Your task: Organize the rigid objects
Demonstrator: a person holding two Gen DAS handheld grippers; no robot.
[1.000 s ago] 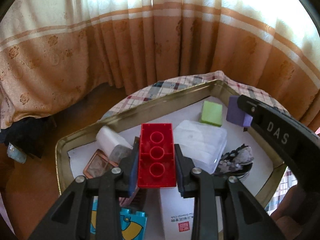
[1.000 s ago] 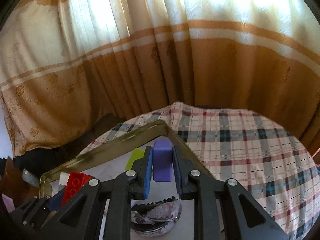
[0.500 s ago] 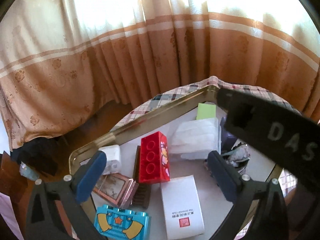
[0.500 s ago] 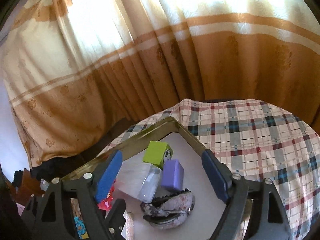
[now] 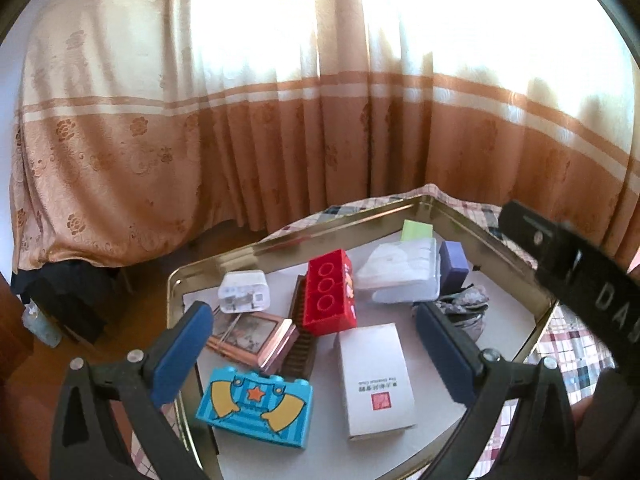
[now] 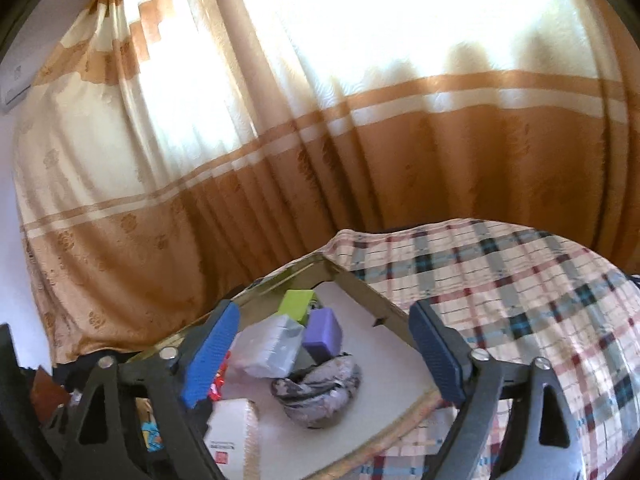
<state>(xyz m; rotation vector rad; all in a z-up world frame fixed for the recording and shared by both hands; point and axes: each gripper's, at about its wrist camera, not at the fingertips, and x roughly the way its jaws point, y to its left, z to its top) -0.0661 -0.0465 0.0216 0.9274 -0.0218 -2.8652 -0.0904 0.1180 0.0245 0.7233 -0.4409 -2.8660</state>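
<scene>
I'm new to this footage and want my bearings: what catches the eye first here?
The red brick lying mid-tray, propped on a brown comb-like piece, stands out most. In front of it sit a blue star-printed block and a white box, all inside the gold-rimmed tray. Both tongs, left and right, are open.

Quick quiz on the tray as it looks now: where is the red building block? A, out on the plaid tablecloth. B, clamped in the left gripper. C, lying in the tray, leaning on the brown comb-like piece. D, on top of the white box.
C: the red building block lies in the gold tray, free of the left gripper, whose jaws stand wide open.
</scene>
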